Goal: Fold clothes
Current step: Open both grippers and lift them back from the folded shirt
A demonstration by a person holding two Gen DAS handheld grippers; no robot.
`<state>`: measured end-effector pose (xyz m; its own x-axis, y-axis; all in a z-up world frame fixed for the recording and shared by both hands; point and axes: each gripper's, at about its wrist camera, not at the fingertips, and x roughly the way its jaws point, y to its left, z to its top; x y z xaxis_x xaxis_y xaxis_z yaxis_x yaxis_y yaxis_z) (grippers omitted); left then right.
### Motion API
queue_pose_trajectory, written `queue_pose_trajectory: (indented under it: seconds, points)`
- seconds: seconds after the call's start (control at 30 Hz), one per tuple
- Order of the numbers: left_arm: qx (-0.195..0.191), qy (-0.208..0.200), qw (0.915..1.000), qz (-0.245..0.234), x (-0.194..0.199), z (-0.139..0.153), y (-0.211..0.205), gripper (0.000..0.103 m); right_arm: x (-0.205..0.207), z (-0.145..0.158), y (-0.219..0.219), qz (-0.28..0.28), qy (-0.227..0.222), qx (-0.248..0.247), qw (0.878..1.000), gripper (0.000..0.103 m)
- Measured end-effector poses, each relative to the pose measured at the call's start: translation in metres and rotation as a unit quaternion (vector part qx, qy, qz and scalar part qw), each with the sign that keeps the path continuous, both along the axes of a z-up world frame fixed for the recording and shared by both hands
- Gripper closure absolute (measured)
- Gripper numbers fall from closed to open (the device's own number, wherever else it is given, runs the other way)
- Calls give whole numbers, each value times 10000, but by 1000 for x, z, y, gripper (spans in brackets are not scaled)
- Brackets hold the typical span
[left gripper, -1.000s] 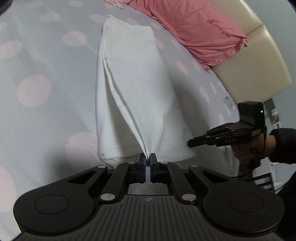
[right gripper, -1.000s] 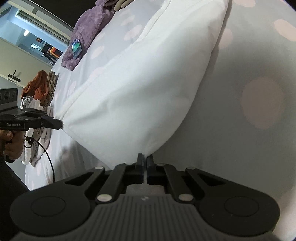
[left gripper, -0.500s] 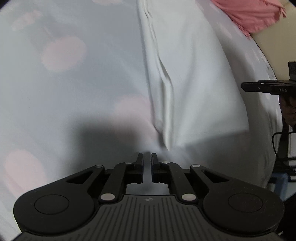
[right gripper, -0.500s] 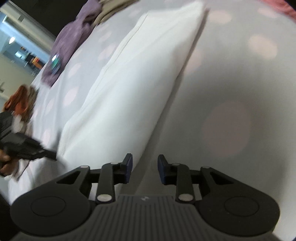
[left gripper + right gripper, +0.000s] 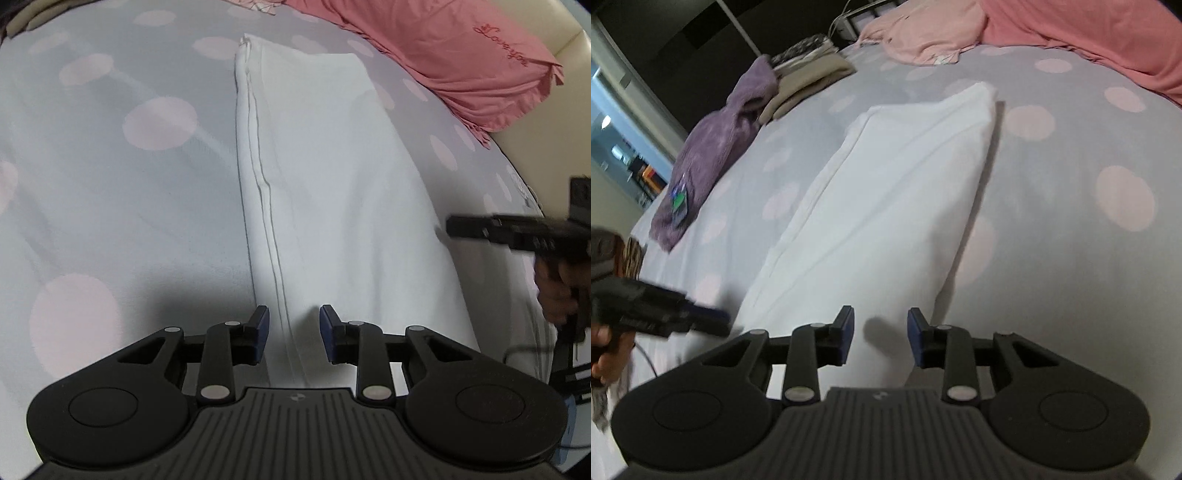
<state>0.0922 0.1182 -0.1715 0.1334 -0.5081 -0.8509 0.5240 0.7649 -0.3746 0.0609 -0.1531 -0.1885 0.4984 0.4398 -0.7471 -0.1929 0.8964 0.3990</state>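
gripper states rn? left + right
Left gripper: open, holding nothing, fingers astride the white garment edge.
Right gripper: open, holding nothing, over the garment's near end.

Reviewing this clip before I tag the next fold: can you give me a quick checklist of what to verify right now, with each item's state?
1. Left gripper open: ok.
2. Right gripper open: ok.
3. White garment released, lying on the bed sheet: ok.
4. Garment's folded edges aligned: ok along the visible left seam; far end cannot tell.
5. Purple garment apart from the white one: ok.
6. Pink pillow apart from the white garment: ok.
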Motion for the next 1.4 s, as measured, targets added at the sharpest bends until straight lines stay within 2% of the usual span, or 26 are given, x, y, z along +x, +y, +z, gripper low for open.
queue_pose_trajectory:
  seconds: [0.2,0.23,0.33,0.47,0.6,0.67,0.8,0.93,0.97,1.07,1.23,1.4]
  points:
    - [-44,-92,9999,-11,1,-7,0,80,-6,-6,-3,-53,113,67,9999,67]
    - [-48,-79,10000,-1,2,-8,1,83,-6,-7,-3,-72,116,75,9999,67]
    - [-135,-131,9998,58,4,-8,7,100,-6,-7,-4,-101,126,101,9998,67]
    - [-460,-175,9985,221,5,1,20,103,-7,-8,-3,-83,109,44,9999,66]
    - [-774,-137,9955,532,10,9,33,103,-7,-9,-5,-137,109,26,9998,66]
    - [-656,-273,9961,523,12,9,31,103,-7,-10,-5,-158,112,12,9998,66]
    - [-468,58,9980,416,22,-10,24,103,-3,-13,-6,-245,110,-9,9996,66]
    - [-311,78,9985,434,23,-13,24,100,5,-11,-7,-415,-31,-37,9991,61]
    - [-234,51,9987,459,23,-13,25,95,8,-10,-7,-474,-62,-42,9988,61]
    - [-33,-149,9986,515,33,-5,26,93,18,-11,-9,-629,-101,0,9980,61]
    - [-337,-454,9972,488,65,13,18,84,30,-15,-5,-712,-115,104,9973,61]
    - [-247,-684,9971,222,83,6,-9,83,33,-15,-1,-755,-144,133,9969,61]
